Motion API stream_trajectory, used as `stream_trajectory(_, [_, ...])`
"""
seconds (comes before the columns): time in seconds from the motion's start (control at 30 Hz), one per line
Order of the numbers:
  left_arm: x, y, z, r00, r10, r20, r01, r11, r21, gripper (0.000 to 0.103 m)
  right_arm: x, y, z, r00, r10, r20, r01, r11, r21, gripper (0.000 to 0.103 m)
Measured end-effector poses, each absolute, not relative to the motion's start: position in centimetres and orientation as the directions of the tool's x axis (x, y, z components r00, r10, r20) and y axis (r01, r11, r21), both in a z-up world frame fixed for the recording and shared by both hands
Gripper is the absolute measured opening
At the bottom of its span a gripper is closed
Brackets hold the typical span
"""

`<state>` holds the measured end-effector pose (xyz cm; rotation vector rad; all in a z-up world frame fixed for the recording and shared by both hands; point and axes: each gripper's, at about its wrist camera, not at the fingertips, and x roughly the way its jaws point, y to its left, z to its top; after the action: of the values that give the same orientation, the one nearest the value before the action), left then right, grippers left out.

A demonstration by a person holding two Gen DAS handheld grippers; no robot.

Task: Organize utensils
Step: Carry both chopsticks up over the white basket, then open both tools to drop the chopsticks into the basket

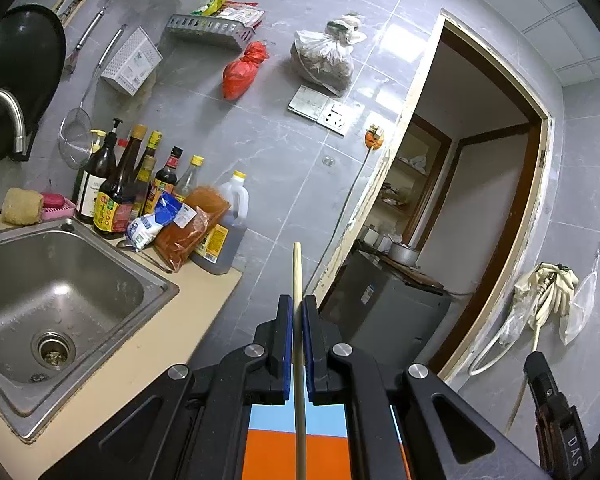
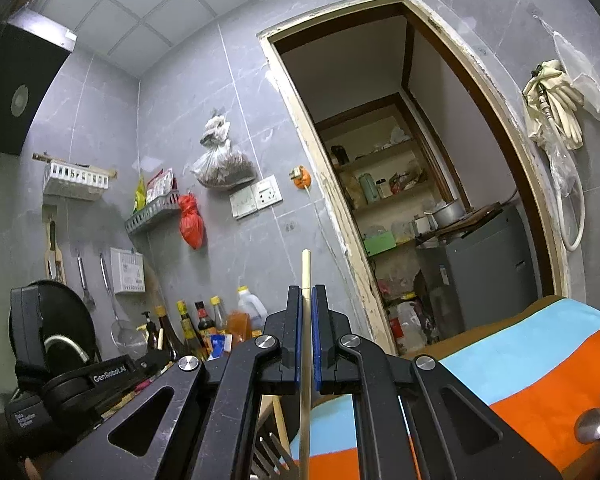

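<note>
Left wrist: chopstick (image 1: 297, 280) between tongs (image 1: 298, 312).

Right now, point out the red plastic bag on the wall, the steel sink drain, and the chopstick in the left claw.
red plastic bag (image 1: 244, 70), left wrist view, bag's middle
steel sink drain (image 1: 55, 351), left wrist view, strainer centre
pale wooden chopstick (image 1: 297, 276), left wrist view, shaft beyond left claw (image 1: 298, 304)
</note>
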<state>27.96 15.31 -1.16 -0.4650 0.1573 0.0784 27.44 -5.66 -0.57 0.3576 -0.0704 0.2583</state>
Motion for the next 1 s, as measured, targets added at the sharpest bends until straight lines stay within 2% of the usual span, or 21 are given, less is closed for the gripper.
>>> stream_trajectory(0.5, [27.8, 14.7, -1.8, 0.988, 0.004, -0.156, -0.071, 0.900, -0.431, 0.005, 26.8, -6.1, -1.9, 0.968, 0.242, 0.073, -0.252, 0.914, 0.318, 0.004])
stream_trajectory(0.73, [27.4, 14.1, -2.0, 0.982, -0.017, -0.187, -0.058, 0.919, -0.391, 0.005, 26.3, -6.7, -2.0, 0.968, 0.242, 0.059, -0.248, 0.911, 0.330, 0.004])
stream_trajectory(0.83, [26.9, 13.8, -1.8, 0.979, -0.024, -0.204, -0.052, 0.933, -0.357, 0.005, 26.3, -7.0, -1.8, 0.964, 0.265, 0.023, -0.257, 0.907, 0.334, 0.005])
stream_trajectory(0.9, [26.5, 13.8, -1.7, 0.974, -0.034, -0.222, -0.048, 0.935, -0.353, 0.005, 26.3, -7.3, -1.7, 0.960, 0.280, -0.013, -0.259, 0.904, 0.341, 0.014])
stream_trajectory(0.97, [26.2, 13.9, -1.5, 0.970, -0.039, -0.239, -0.049, 0.935, -0.351, 0.009, 25.9, -7.8, -1.6, 0.955, 0.295, -0.035, -0.265, 0.897, 0.353, 0.037])
stream_trajectory(1.0, [26.1, 13.9, -1.4, 0.968, -0.039, -0.247, -0.051, 0.936, -0.349, 0.011, 25.7, -8.0, -1.5, 0.953, 0.301, -0.040, -0.268, 0.895, 0.358, 0.038])
